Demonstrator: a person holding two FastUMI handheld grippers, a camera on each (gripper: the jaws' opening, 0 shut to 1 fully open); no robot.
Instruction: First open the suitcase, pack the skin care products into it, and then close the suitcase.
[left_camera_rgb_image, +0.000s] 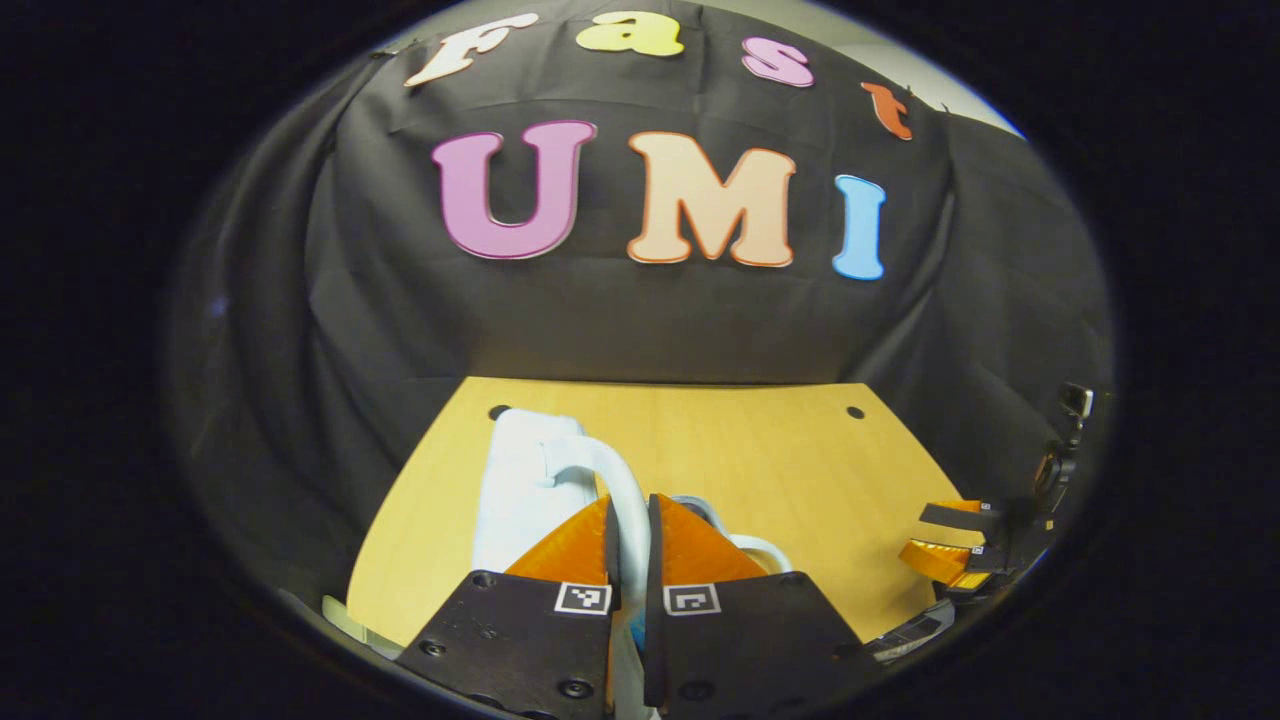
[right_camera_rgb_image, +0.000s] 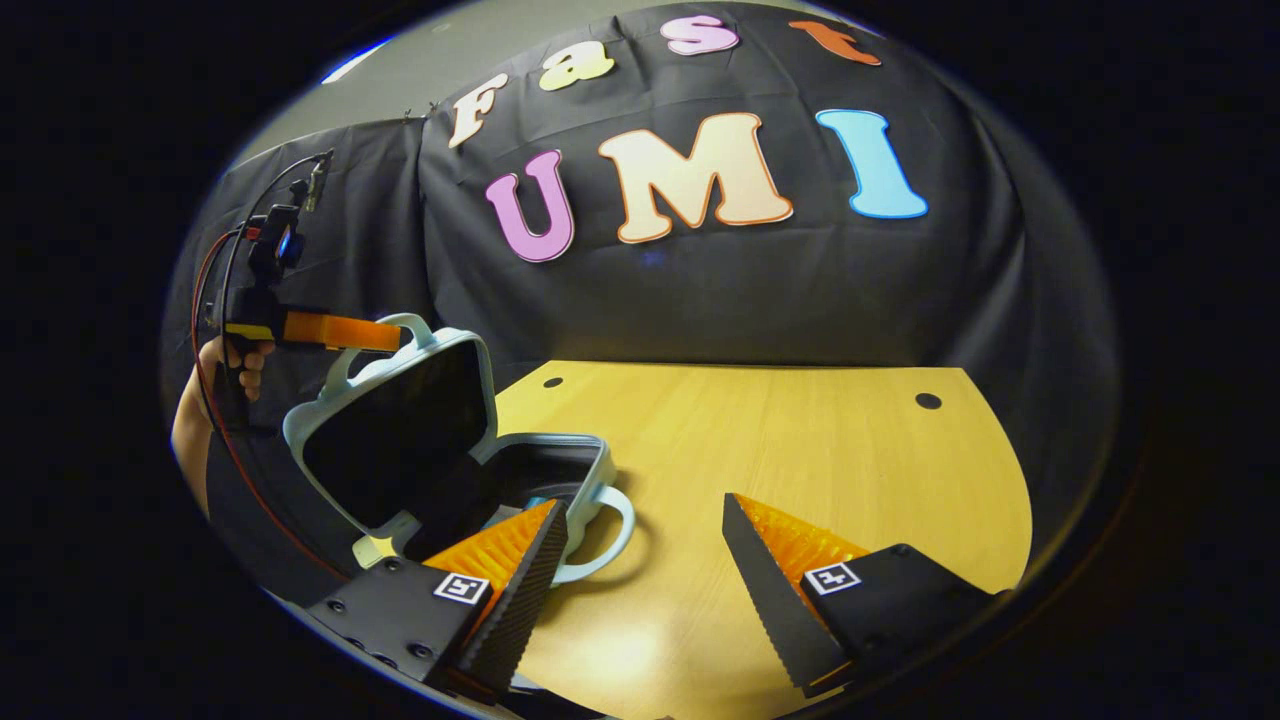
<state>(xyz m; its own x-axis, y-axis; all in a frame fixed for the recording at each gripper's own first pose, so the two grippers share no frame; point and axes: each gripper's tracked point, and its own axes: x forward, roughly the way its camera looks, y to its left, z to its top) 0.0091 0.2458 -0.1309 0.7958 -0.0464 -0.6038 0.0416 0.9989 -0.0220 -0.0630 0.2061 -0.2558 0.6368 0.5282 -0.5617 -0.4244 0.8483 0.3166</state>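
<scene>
Left gripper (left_camera_rgb_image: 628, 540), fingers clamped on the suitcase lid's handle (left_camera_rgb_image: 625, 490), holds the lid (right_camera_rgb_image: 395, 425) propped up, presumably for packing or closing; pale suitcase (right_camera_rgb_image: 560, 470) lies open at eight o'clock on the wooden table (right_camera_rgb_image: 800, 450); right gripper (right_camera_rgb_image: 645, 550), fingers apart, holds nothing.

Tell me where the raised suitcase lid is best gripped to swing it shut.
By the lid's handle loop on the top edge, coming from above. The lid stands near upright, and the loop is thin enough for two fingers. The left gripper is already clamped on it.
</scene>
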